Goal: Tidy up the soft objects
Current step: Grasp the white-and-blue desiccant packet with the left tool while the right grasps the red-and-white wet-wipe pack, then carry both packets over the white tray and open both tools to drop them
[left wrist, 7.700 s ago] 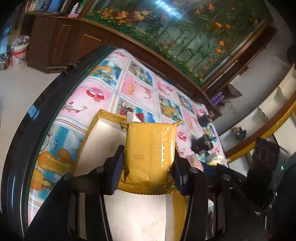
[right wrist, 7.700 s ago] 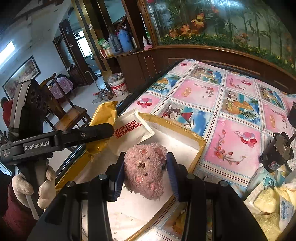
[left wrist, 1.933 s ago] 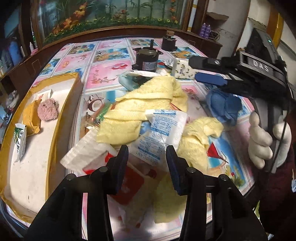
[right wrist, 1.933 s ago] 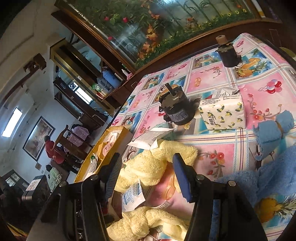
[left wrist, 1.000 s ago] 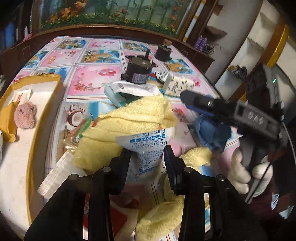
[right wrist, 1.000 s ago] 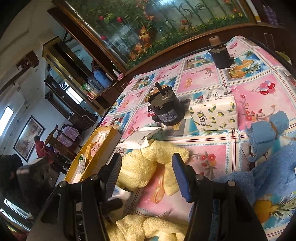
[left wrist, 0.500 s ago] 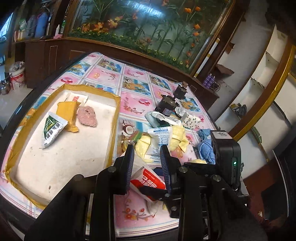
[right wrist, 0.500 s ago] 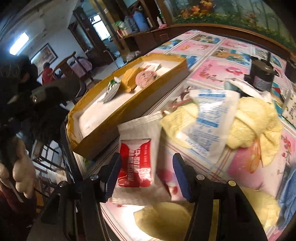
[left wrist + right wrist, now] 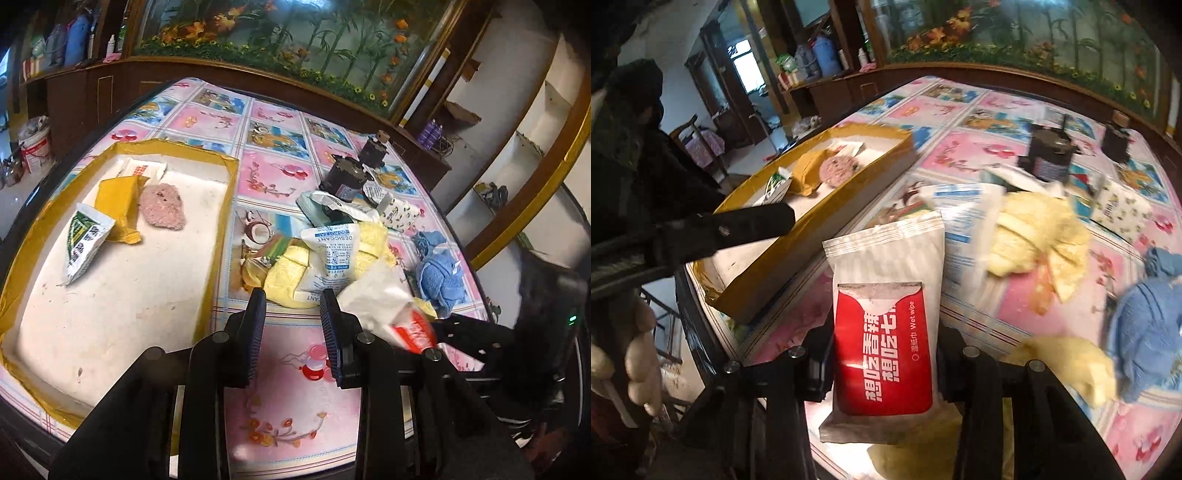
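My right gripper (image 9: 882, 365) is shut on a red-and-white wet wipe pack (image 9: 886, 332) and holds it above the table's front edge; the pack also shows in the left wrist view (image 9: 391, 306). My left gripper (image 9: 291, 328) is open and empty above the tablecloth, right of the yellow-rimmed tray (image 9: 221, 206). In the tray lie a pink plush (image 9: 162, 206), a yellow packet (image 9: 118, 206) and a green-white sachet (image 9: 85, 240). A desiccant bag (image 9: 332, 254) lies on yellow towels (image 9: 288, 273). A blue cloth (image 9: 439, 273) lies to the right.
Two dark motors (image 9: 347, 177) and a patterned tissue pack (image 9: 399, 214) stand behind the pile. A wooden cabinet with an aquarium (image 9: 295, 33) runs along the far side. The table's front edge (image 9: 295, 465) is close below my left gripper.
My right gripper has closed on the wet wipe pack and lifted it off the table. My left gripper has shifted slightly and stays open.
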Motion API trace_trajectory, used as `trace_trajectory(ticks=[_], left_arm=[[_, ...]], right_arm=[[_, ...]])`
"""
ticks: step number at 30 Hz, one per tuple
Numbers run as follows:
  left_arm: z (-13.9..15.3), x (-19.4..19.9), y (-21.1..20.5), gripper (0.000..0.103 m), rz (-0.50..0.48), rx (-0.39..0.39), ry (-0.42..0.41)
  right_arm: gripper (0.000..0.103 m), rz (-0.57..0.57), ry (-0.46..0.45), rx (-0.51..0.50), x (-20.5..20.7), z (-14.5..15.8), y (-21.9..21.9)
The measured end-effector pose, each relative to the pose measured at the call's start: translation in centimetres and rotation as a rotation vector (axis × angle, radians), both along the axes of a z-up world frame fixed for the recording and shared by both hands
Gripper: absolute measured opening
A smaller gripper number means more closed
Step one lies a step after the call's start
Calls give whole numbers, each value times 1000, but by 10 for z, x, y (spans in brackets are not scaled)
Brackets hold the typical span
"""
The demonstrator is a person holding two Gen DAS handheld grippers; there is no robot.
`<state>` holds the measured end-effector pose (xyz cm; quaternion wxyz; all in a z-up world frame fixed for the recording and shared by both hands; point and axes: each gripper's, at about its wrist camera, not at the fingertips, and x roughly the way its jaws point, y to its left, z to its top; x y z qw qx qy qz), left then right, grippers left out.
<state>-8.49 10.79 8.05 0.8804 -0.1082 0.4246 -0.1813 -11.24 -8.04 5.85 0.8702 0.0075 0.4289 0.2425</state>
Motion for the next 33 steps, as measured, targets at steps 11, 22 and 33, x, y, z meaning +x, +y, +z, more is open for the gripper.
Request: trace_trajectory(ticks=[11,22,33], left_arm=[[-16,48,-86,62,-4,205,-82],[-36,69,-88,28,-43,204,-52],[40,22,-5,22,-8,-58,-157]], right_arm=[[42,-192,46,195,1,-7,-108],[42,-147,13,215,-1,-4,-103],[42,-143,-46,230,-6,29,-85]])
